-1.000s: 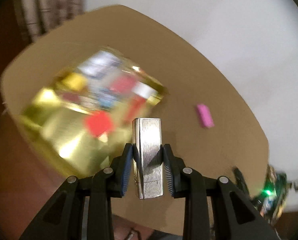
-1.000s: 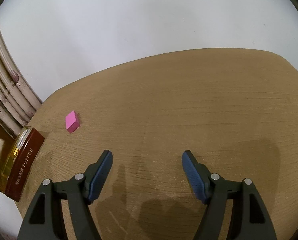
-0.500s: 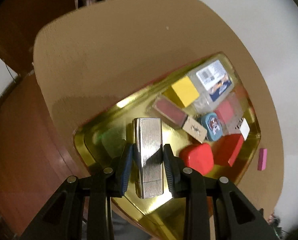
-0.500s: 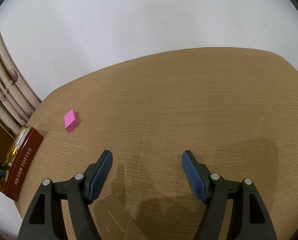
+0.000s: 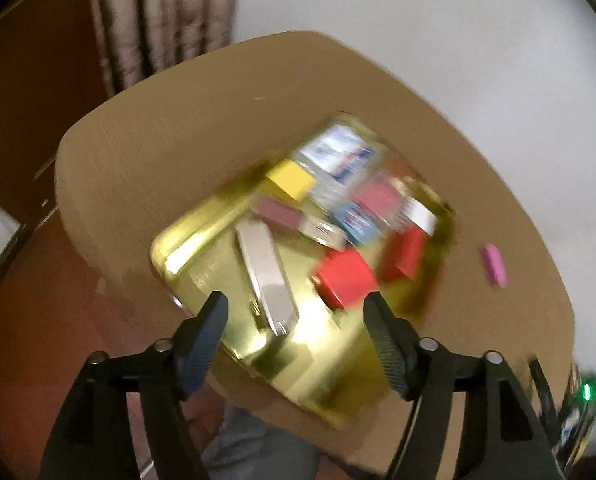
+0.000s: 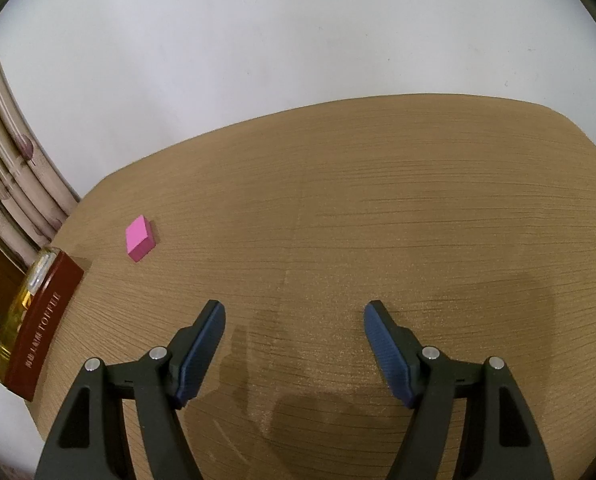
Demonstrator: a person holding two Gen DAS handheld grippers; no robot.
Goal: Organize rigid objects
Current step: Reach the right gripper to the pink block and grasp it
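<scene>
A ribbed silver case (image 5: 267, 276) lies in the gold tin tray (image 5: 202, 236), near its front left corner. The tray holds several small boxes, among them a yellow block (image 5: 291, 179) and a red box (image 5: 345, 276). My left gripper (image 5: 296, 320) is open and empty just above the tray. A pink block (image 5: 495, 265) lies on the table right of the tray; it also shows in the right wrist view (image 6: 139, 237). My right gripper (image 6: 294, 338) is open and empty above bare table. The left wrist view is motion-blurred.
The wooden table (image 6: 378, 220) ends at a white wall. The tray's dark red side (image 6: 44, 322) stands at the table's left edge in the right wrist view. Curtains (image 6: 6, 168) hang at the far left. Electronics with a green light (image 5: 586, 394) sit at the right.
My left gripper carried the silver case over the tray, then opened and let it go; the case now lies in the tray. The right gripper has not moved.
</scene>
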